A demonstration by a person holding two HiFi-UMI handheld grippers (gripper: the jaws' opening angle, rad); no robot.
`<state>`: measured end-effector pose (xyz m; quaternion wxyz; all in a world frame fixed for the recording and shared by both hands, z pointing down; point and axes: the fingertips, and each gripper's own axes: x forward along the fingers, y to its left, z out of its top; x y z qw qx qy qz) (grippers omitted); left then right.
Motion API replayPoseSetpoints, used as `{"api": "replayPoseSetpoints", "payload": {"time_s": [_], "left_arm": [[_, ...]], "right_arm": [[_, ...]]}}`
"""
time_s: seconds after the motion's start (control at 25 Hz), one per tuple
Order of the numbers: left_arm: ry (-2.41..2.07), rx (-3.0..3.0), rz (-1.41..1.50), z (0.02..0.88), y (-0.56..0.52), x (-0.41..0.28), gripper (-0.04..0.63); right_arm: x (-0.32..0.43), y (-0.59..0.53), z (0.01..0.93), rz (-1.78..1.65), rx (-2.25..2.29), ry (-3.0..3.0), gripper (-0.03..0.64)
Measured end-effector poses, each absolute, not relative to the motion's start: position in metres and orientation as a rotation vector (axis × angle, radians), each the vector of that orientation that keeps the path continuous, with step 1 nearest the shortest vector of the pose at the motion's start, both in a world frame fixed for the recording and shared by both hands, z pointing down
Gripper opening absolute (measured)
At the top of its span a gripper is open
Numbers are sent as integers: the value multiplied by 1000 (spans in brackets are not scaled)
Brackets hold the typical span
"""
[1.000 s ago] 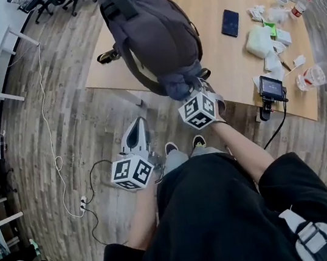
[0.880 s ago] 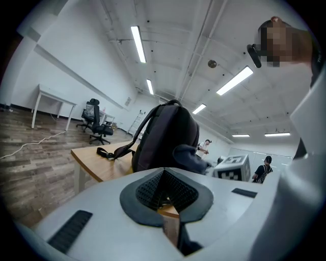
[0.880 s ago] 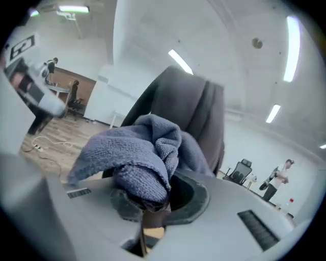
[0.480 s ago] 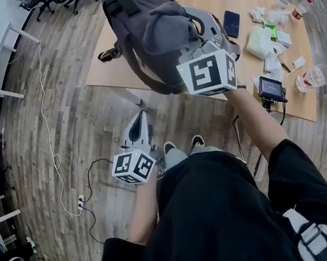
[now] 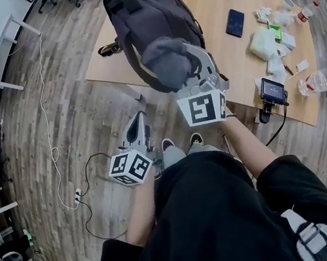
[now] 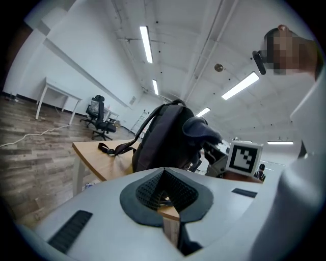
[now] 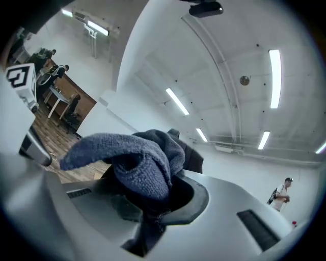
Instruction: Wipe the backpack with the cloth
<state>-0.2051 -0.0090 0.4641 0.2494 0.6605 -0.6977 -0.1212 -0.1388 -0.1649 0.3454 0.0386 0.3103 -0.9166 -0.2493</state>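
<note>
Nearest the camera, at the bottom of the head view, is the person's black garment [image 5: 221, 222], soft and matte. At lower left centre the left gripper [image 5: 139, 118], smooth grey moulded plastic with a cube of black-and-white square markers, hangs over the wood-plank floor [image 5: 62, 112]; its own view shows the ribbed black pads pressed together with nothing between them. The right gripper [image 5: 190, 72], of the same make, sits at the frame's centre with its jaws clamped on the cloth [image 5: 165, 62]. The cloth is a thick, nubbly, blue-grey terry fabric, bunched into a rounded lump that bulges out over the jaw tips; in the right gripper view its folds fill the pad recess and a strip trails down through the gap. The cloth lies over the lower right flank of the backpack [image 5: 146, 19], well apart from the left gripper; actual contact cannot be confirmed. The backpack is dark grey woven fabric, rounded and upright, with webbing straps, standing near the corner of the table [image 5: 211, 2] at upper centre. The table has a smooth light wood top. Farther right on it lie a flat dark phone [image 5: 235, 22] and a clear plastic bottle [image 5: 321, 79] on its side.
</note>
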Motion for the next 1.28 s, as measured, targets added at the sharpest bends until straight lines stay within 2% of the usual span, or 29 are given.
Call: {"api": "replayPoseSetpoints", "payload": {"time_s": [0.16,0.36,0.48,0.56,0.72,0.88,1.16,1.28], "left_arm": [[-1913,1788,-302,465,-6,-211,17],[-1925,1810,-246,462,-7,-209,17],[-1920,1815,-247,461,-9,-207,17],[-1915,1821,-246,461,-10,-205,17],[-1909,1809,-257,465,-10,-204,17],[-1903,1826,-265,462,-14,-202,17],[-1866,1862,-247,465,-20,-190,17],[-1842,1873,-252,463,-22,-187,17]], "right_arm": [[-142,-165,438,-655,871,-2700,43],[-140,-155,552,-706,693,-2492,43],[-112,-172,642,-316,627,-2317,43],[-91,-193,655,-53,708,-2305,43],[-78,-221,623,53,819,-2328,43],[-73,-240,506,-50,1095,-2505,43],[-104,-236,280,-829,1208,-2626,43],[-159,-228,242,-1164,1003,-2504,43]]}}
